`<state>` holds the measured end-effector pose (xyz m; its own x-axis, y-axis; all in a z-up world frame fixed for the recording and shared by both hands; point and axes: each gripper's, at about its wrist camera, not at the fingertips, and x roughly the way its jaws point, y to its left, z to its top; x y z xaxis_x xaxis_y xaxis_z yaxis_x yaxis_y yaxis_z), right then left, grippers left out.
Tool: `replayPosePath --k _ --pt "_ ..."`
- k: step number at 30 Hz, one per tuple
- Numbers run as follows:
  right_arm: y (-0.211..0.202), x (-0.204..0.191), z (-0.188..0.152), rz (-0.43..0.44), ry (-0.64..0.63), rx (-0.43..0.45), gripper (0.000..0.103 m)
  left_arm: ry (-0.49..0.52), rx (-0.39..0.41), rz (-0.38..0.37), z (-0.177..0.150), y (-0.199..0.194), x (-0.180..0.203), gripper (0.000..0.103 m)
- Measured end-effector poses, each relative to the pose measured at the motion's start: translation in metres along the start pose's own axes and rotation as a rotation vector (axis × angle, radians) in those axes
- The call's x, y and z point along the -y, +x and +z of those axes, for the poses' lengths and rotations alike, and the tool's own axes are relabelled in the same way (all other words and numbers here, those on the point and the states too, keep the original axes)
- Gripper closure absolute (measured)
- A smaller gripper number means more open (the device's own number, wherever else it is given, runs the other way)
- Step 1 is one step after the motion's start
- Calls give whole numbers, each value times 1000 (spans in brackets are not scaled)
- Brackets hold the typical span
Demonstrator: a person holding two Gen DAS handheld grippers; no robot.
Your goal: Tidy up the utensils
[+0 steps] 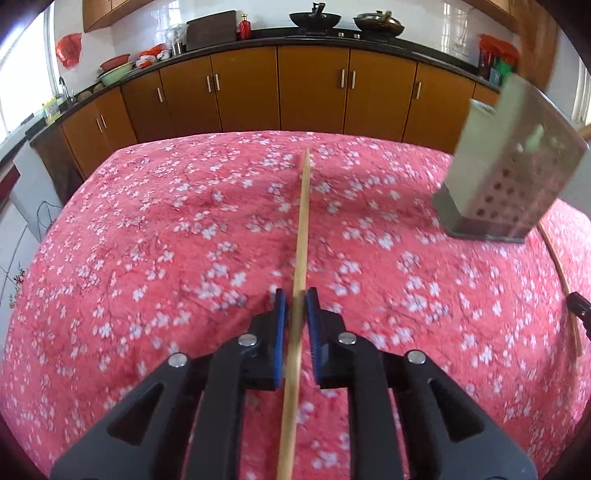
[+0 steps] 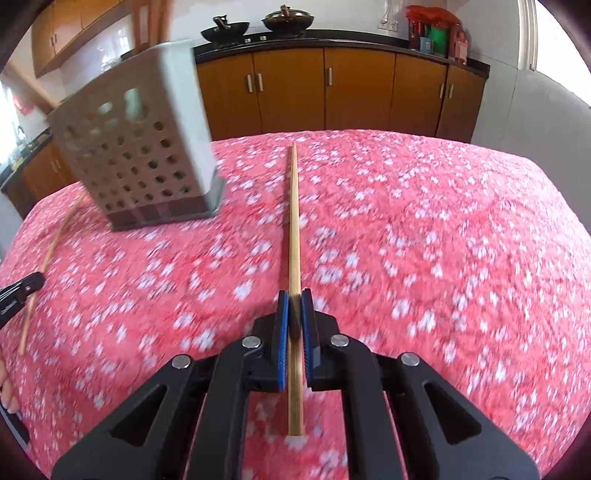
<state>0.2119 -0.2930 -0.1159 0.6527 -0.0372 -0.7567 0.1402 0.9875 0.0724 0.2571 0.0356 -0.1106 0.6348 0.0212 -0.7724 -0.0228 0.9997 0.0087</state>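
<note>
My left gripper [image 1: 297, 295] is shut on a wooden chopstick [image 1: 302, 229] that points forward over the table. My right gripper [image 2: 294, 297] is shut on a second wooden chopstick [image 2: 294, 221], also pointing forward. A perforated grey utensil holder [image 1: 509, 162] stands on the table to the right in the left wrist view, and to the left in the right wrist view [image 2: 140, 155]. Each view shows the other gripper's chopstick near its edge, at the right of the left wrist view [image 1: 561, 280] and at the left of the right wrist view [image 2: 48, 258].
The table has a red cloth with white flowers [image 1: 184, 221]. Behind it runs a counter with brown cabinets [image 1: 314, 88], woks [image 1: 314, 18] and bowls [image 1: 114, 70]. The right gripper's tip shows in the left wrist view [image 1: 581, 306].
</note>
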Motion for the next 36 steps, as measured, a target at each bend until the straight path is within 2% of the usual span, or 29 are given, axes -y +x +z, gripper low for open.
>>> replayPosePath --k 36 --pt "7 3 6 -5 1 -4 95 -10 2 12 1 3 3 87"
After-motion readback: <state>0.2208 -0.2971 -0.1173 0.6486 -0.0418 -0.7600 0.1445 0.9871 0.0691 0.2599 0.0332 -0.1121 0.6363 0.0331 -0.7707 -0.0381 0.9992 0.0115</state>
